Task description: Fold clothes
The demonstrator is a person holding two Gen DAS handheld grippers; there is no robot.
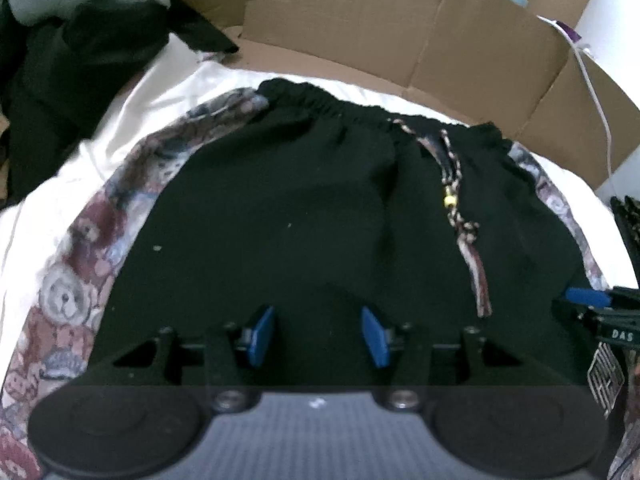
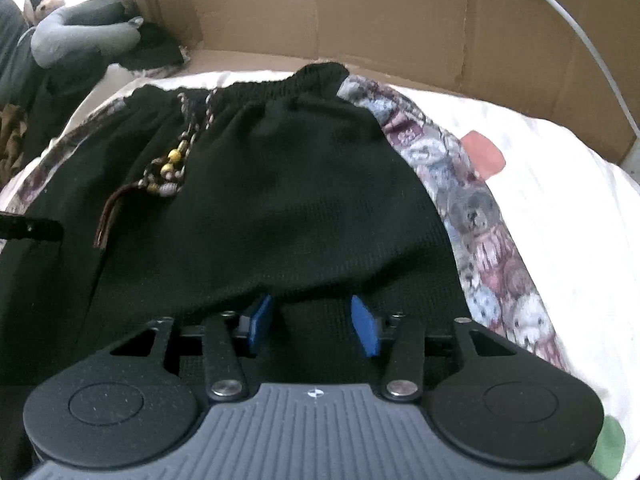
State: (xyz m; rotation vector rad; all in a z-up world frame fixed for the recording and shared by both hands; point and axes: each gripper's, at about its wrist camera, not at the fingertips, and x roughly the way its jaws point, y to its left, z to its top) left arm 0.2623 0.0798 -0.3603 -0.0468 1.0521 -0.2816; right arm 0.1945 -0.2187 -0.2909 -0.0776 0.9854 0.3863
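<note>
1. My left tongs (image 1: 320, 334) sit at the bottom centre of the left wrist view, blue pads apart, with only black cloth showing in the gap between them; nothing is clamped.
2. My right tongs (image 2: 314, 328) sit at the bottom centre of the right wrist view, blue pads likewise apart. A folded edge of the cloth runs just above their tips, though I cannot tell whether the pads touch it.
3. The task's thing — a pair of black knit shorts with teddy-bear patterned side panels (image 1: 280, 200) (image 2: 288, 184) — lies spread across the middle of both views, elastic waistband toward the upper part of the frame.
4. A braided drawstring with yellow beads and a dark red tassel (image 1: 456, 208) (image 2: 168, 168) trails down from the waistband, right of centre in the left view, left of centre in the right view.
5. The shorts rest on a white padded cover (image 1: 80, 184) (image 2: 552, 232) — it shows at the left edge of one view and the right of the other.
6. Brown flattened cardboard sheets (image 1: 400, 28) (image 2: 360, 12) stand across the top of both frames.
7. A heap of dark and grey clothes (image 1: 72, 32) (image 2: 80, 40) fills the upper left corner.
8. A white cable (image 1: 596, 92) runs down the upper right of the left view.
9. The right tongs' blue tip pokes in at that view's right edge.
</note>
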